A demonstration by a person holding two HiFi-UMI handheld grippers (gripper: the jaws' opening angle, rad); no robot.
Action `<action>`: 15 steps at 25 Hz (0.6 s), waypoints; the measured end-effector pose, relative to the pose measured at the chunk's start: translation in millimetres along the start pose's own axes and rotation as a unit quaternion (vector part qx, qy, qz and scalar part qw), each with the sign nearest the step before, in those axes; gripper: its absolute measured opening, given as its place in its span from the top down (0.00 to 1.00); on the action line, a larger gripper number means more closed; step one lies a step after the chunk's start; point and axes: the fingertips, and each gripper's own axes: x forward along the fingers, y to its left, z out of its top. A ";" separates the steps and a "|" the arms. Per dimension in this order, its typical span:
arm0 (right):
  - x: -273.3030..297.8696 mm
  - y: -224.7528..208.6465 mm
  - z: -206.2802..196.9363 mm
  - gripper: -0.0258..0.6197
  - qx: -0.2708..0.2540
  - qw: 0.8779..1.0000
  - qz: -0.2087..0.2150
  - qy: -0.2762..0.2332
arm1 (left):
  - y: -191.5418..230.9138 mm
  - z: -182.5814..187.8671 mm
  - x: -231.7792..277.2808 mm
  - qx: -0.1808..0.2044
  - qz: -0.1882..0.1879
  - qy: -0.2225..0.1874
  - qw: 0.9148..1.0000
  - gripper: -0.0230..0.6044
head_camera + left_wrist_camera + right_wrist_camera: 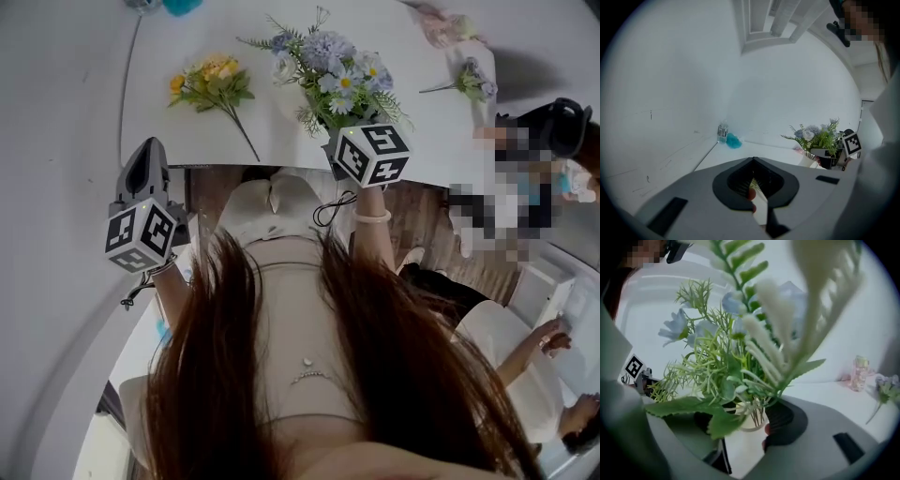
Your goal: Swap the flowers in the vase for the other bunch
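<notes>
**On the tabletop point(169, 131): blue bunch point(333, 70) not yet out**

The blue bunch stands in the vase point(752, 418). The right tool point(744, 427) has its jaws spread either side of the vase mouth and stems, pinching nothing. The left tool point(752, 183), pressed together, hangs off the near edge. The yellow bunch point(211, 84) lies apart, to the left. Removal looks like the step in hand. Next, the right tool should close on the stems and lift.
</notes>
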 end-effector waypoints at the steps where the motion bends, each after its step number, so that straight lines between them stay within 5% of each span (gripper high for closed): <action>1: -1.0 0.3 -0.6 0.66 0.000 1.000 -0.001 0.002 | -1.1 0.1 1.7 0.001 -0.004 0.000 1.000 0.96; 15: -13.9 8.9 1.0 0.62 0.000 1.000 -0.021 0.011 | -9.4 6.6 19.0 0.016 -0.058 0.009 0.998 0.96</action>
